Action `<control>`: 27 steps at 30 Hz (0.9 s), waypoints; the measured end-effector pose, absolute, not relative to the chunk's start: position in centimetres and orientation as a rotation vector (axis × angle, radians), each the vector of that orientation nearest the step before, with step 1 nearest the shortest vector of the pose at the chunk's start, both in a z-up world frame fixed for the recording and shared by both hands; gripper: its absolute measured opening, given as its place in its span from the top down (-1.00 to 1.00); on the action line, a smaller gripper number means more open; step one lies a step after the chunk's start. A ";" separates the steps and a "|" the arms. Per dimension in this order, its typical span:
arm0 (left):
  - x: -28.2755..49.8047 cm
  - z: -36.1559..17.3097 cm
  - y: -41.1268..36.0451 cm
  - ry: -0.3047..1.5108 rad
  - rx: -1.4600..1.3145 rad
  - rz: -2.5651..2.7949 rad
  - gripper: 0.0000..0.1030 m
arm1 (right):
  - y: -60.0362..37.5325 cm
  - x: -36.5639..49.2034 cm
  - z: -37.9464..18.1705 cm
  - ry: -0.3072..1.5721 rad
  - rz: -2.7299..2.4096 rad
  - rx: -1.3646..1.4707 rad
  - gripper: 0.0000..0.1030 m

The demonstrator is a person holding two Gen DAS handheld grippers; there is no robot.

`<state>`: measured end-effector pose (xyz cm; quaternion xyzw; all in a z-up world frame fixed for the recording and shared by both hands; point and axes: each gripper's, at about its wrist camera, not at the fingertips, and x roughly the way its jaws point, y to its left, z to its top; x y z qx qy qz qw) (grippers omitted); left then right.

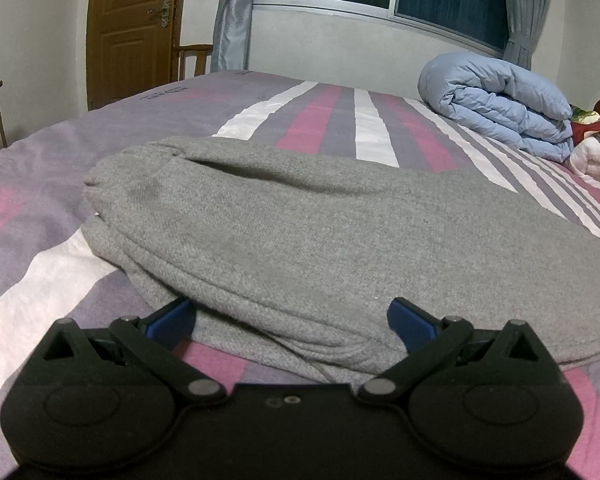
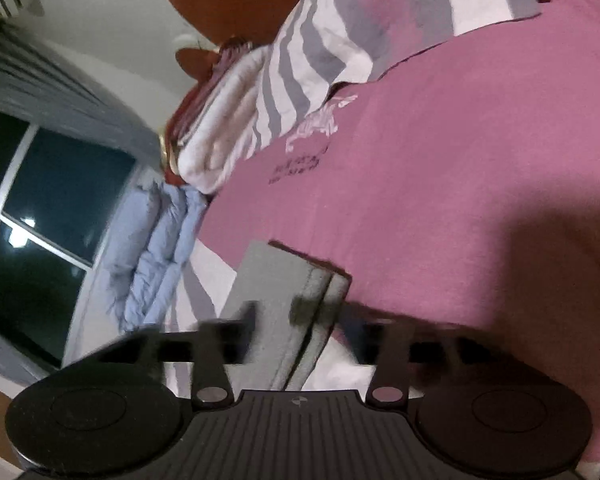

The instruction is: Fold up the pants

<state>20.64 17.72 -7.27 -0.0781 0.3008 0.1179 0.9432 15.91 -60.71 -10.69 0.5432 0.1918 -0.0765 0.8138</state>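
Observation:
Grey pants [image 1: 300, 232] lie folded into a thick stack on the striped bed [image 1: 40, 240]. In the left wrist view my left gripper [image 1: 292, 320] is low at the stack's near edge. Its blue pads [image 1: 172, 320] stand wide apart, with the folded edge lying between them and no pad pressing it. The right wrist view is rolled and blurred. There a narrow layered end of the grey pants [image 2: 272, 272] lies between the fingers of my right gripper [image 2: 278, 308]. The blur hides whether those pads press the cloth.
A rolled light-blue duvet [image 1: 496, 108] lies at the far right of the bed, with white and red blankets [image 1: 592, 152] beside it. Two wooden chairs [image 1: 192, 56] and a brown door [image 1: 136, 28] stand beyond the bed's far left edge. A dark window [image 1: 452, 0] runs along the back wall.

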 end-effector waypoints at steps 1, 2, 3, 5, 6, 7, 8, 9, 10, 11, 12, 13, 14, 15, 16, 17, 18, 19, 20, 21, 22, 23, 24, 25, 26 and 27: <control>20.7 -7.3 17.7 0.615 -0.158 0.243 -0.89 | -60.7 16.0 -10.7 0.421 -0.158 1.155 0.01; 20.7 -7.2 17.6 0.616 -0.157 0.244 -0.89 | -60.6 16.3 -10.7 0.429 -0.147 1.147 0.01; 20.7 -7.2 17.6 0.617 -0.158 0.245 -0.89 | -60.6 16.6 -10.7 0.439 -0.137 1.140 0.01; 20.6 -6.8 17.7 0.609 -0.166 0.248 -0.89 | -60.5 17.0 -10.8 0.472 -0.128 1.116 0.01; 20.3 -6.6 17.6 0.594 -0.163 0.256 -0.89 | -60.3 17.3 -10.7 0.479 -0.115 1.113 0.01; 20.0 -6.3 17.5 0.572 -0.157 0.266 -0.89 | -60.1 17.6 -10.6 0.486 -0.091 1.110 0.02; 19.6 -6.0 17.5 0.552 -0.155 0.272 -0.89 | -59.7 18.2 -10.5 0.496 -0.076 1.099 0.02; 19.4 -5.9 17.5 0.538 -0.157 0.278 -0.89 | -59.4 18.5 -10.5 0.507 -0.069 1.080 0.02; 19.3 -5.8 17.6 0.530 -0.161 0.289 -0.89 | -59.3 18.8 -10.5 0.520 -0.068 1.064 0.02; 19.4 -5.8 17.8 0.534 -0.167 0.304 -0.89 | -59.3 18.9 -10.6 0.523 -0.067 1.066 0.03; 19.5 -5.8 18.1 0.541 -0.180 0.318 -0.89 | -59.4 19.0 -10.7 0.522 -0.071 1.076 0.16; 19.5 -5.7 18.3 0.541 -0.192 0.324 -0.89 | -59.7 19.0 -10.8 0.527 -0.079 1.097 0.23; 19.5 -5.6 18.5 0.536 -0.198 0.325 -0.89 | -60.0 18.9 -11.0 0.522 -0.077 1.121 0.23; 19.6 -5.6 18.5 0.535 -0.196 0.327 -0.89 | -60.2 18.8 -11.1 0.511 -0.068 1.141 0.23; 19.7 -5.6 18.5 0.542 -0.191 0.330 -0.89 | -60.3 18.8 -11.3 0.514 -0.064 1.137 0.25; 20.1 -5.8 18.6 0.560 -0.190 0.329 -0.88 | -60.2 19.1 -11.3 0.525 -0.064 1.119 0.27; 20.5 -6.1 18.7 0.582 -0.194 0.330 -0.88 | -60.1 19.2 -11.3 0.536 -0.068 1.104 0.30; 20.7 -6.4 18.9 0.597 -0.206 0.334 -0.88 | -60.1 19.4 -11.4 0.542 -0.068 1.098 0.31; 20.8 -6.7 19.1 0.600 -0.225 0.335 -0.89 | -60.1 19.6 -11.4 0.546 -0.067 1.092 0.31; 20.9 -6.9 19.4 0.603 -0.247 0.332 -0.89 | -60.1 19.9 -11.4 0.551 -0.067 1.084 0.33; 20.9 -7.1 19.7 0.605 -0.264 0.328 -0.89 | -60.1 20.2 -11.4 0.556 -0.069 1.075 0.41; 20.9 -7.2 19.8 0.604 -0.270 0.326 -0.89 | -60.1 20.4 -11.5 0.565 -0.074 1.067 0.47; 20.9 -7.2 19.7 0.604 -0.267 0.327 -0.89 | -60.2 20.6 -11.6 0.572 -0.078 1.065 0.59; 20.8 -7.1 19.7 0.604 -0.265 0.327 -0.89 | -60.2 20.6 -11.7 0.574 -0.079 1.066 0.66; 20.7 -7.0 19.7 0.602 -0.264 0.327 -0.89 | -60.2 20.6 -11.6 0.576 -0.076 1.062 0.68; 20.6 -6.9 19.7 0.598 -0.263 0.329 -0.89 | -60.0 20.6 -11.3 0.574 -0.072 1.053 0.72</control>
